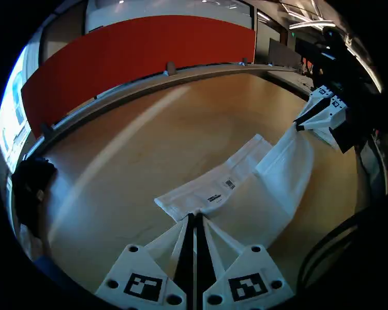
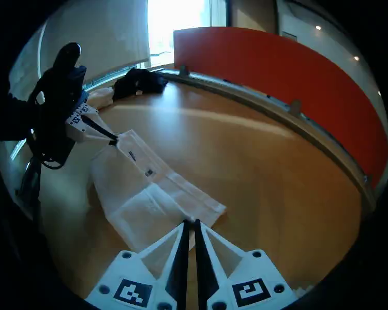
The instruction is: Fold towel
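Pale wooden tabletop (image 1: 142, 155), red partition (image 1: 142, 51) along its far edge at twelve o'clock, bright window (image 2: 178, 23) beyond, ceiling strip lights (image 1: 310, 24) at one o'clock.

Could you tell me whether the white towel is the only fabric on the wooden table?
No, a black cloth bundle lies near the wooden table's far edge, apart from the white towel.

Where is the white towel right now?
In both views the towel lies across the wooden table, ends pinched by the left gripper and right gripper.
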Tool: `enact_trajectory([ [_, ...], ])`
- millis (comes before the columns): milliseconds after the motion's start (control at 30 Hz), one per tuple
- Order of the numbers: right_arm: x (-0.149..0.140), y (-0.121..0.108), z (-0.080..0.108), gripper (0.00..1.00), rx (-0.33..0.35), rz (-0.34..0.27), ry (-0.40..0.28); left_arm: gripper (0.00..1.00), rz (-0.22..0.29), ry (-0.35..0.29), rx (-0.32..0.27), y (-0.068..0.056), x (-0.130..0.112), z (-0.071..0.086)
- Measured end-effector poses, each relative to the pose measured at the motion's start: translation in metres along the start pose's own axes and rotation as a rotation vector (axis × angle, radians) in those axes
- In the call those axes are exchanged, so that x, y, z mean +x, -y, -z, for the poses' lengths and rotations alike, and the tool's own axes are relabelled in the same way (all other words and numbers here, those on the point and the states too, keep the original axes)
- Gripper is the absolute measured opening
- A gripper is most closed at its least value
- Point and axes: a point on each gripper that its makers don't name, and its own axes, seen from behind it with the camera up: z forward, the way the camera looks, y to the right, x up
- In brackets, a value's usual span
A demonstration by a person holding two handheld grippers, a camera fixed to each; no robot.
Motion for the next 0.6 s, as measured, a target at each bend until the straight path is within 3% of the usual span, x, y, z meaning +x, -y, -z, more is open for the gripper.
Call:
enact_trajectory([
  [600,0.0002,0.0020,0.0004,0.07,0.001,0.000,0.000,0.06,-0.017,0.003,0.013,0.0031,-0.0014,-0.0003],
])
